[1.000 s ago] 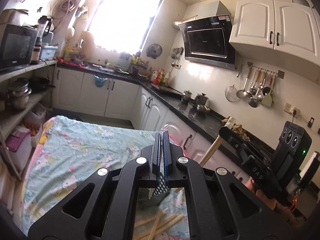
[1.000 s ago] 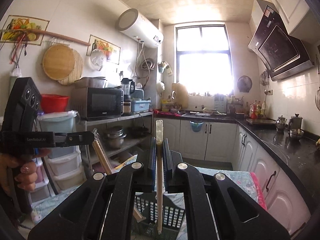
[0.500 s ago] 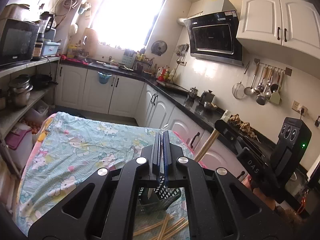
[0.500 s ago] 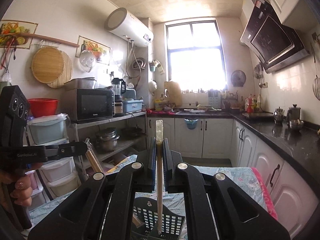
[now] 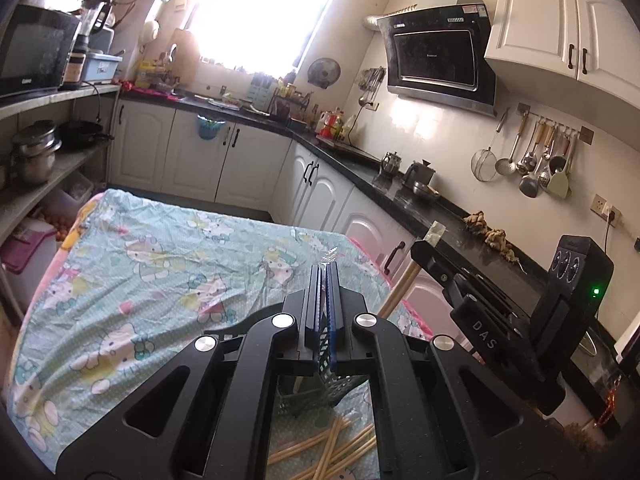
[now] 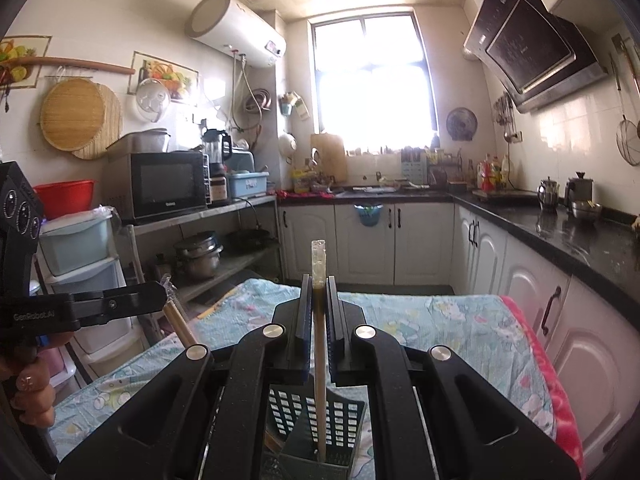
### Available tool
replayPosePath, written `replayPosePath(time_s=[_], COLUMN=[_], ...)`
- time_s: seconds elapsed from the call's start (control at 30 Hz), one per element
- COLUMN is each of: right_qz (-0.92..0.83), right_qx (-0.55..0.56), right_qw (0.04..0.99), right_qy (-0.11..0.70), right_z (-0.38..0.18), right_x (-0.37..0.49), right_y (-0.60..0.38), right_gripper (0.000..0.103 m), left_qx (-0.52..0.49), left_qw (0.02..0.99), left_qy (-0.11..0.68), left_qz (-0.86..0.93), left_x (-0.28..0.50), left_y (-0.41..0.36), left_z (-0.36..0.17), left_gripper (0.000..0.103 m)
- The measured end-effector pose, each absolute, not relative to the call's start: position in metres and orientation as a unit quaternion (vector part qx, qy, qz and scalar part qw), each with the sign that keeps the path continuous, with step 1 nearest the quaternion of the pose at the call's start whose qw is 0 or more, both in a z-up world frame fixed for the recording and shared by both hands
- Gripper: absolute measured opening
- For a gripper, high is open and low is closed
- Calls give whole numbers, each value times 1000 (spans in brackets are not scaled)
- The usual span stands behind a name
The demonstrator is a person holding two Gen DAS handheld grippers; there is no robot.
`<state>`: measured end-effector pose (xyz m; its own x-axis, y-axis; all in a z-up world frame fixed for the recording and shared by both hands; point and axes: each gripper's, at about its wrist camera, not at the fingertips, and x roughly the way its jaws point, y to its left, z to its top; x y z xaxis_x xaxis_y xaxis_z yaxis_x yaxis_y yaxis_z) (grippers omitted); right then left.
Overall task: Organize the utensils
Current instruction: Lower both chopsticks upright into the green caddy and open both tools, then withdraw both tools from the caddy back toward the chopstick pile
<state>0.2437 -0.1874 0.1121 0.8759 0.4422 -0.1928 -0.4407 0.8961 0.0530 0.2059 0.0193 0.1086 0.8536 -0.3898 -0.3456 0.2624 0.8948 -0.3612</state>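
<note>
My right gripper (image 6: 319,280) is shut on a wooden chopstick (image 6: 319,380) that stands upright, its lower end inside the dark perforated utensil basket (image 6: 320,420) on the table. My left gripper (image 5: 323,276) is shut on another chopstick, whose plastic-wrapped tip (image 5: 330,257) pokes out above the fingers. In the right wrist view the left gripper (image 6: 162,294) holds that chopstick (image 6: 180,322) slanted down toward the basket. The basket (image 5: 316,398) also shows under the left gripper. Several loose chopsticks (image 5: 320,448) lie on the cloth in front of it.
The table is covered with a light blue cartoon-print cloth (image 5: 152,280). The right gripper's body (image 5: 520,320) is at the right in the left wrist view. White cabinets with a black counter (image 6: 580,240) run along the right; open shelves (image 6: 224,216) with a microwave stand at the left.
Both grippers have lowered with their chopsticks toward the basket. The right chopstick's lower end has sunk into the basket. Both views have tilted down and forward over the table.
</note>
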Motion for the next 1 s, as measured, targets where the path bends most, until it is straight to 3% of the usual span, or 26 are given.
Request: replayPosePath(time_s=[0.2,0.27,0.33,0.43,0.5,0.63,0.9,1.0], right_qz=[215,214,211,210,210,208,208,209], right_qx=[0,2,3,2,4,4,0,-3], right_qw=[969,969,969,969,969,970,970,970], right_qy=[119,125,126,127,127,125,125,125], right_z=[101,98,96,95,96,98,100,100], right_x=[247,247,245,244,242,236,221,212], right_y=[-185,-185,-186,-187,-190,-196,-205,-209], right_gripper=[7,11,23,28,34,43,56,60], left_qx=[-152,-154,-155,-156,-156,-153,-153,-157], left_qw=[949,949,949,950,951,955,958,958], left_qy=[216,217,218,219,217,209,204,204], left_qz=[-170,-169,-166,-160,-155,-147,-130,-127], left_x=[207,207,207,206,204,196,178,171], left_y=[19,20,22,24,26,31,38,42], left_z=[100,98,96,96,96,100,101,100], left_gripper=[1,1,1,2,15,24,58,66])
